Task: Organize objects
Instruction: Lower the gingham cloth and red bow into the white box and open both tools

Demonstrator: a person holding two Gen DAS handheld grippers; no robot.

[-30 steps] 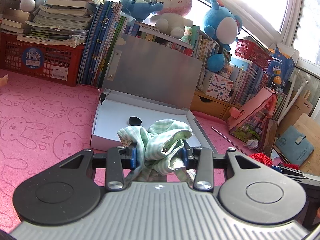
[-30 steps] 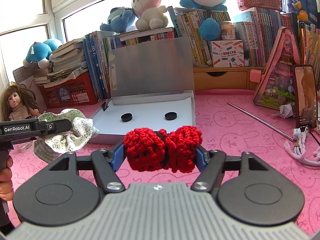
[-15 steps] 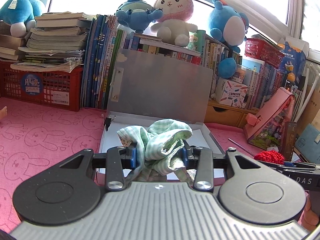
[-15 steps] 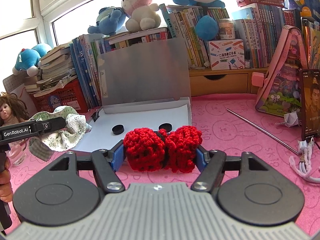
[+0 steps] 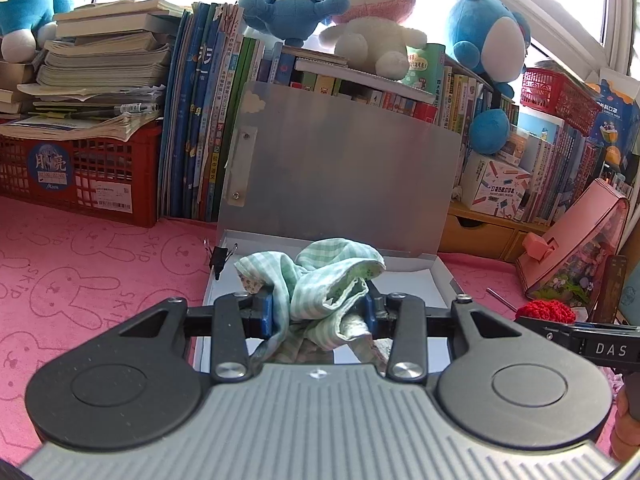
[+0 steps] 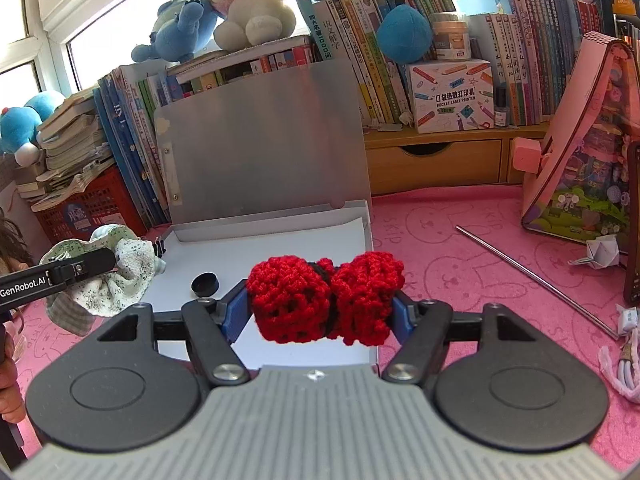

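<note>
My left gripper [image 5: 318,314] is shut on a green checked cloth scrunchie [image 5: 320,280] and holds it over the front of an open grey box [image 5: 438,276] with an upright lid. My right gripper [image 6: 320,312] is shut on a red crocheted bow [image 6: 324,296] above the box's front right part [image 6: 370,276]. The scrunchie [image 6: 116,276] and the left gripper show at the left of the right wrist view. The bow [image 5: 546,312] shows at the right of the left wrist view. A black round cap [image 6: 205,283] lies inside the box.
A pink bunny-print mat [image 5: 80,280] covers the desk. Behind the box stand books [image 5: 200,120], a red crate [image 5: 80,172] and plush toys [image 5: 368,20]. A pink triangular case [image 6: 580,160], a metal rod [image 6: 532,280], a white cable [image 6: 624,360] and a binder clip [image 5: 219,258] are nearby.
Both grippers have moved forward toward the box, still holding the scrunchie and the bow. The box and lid look larger and closer in both views.
</note>
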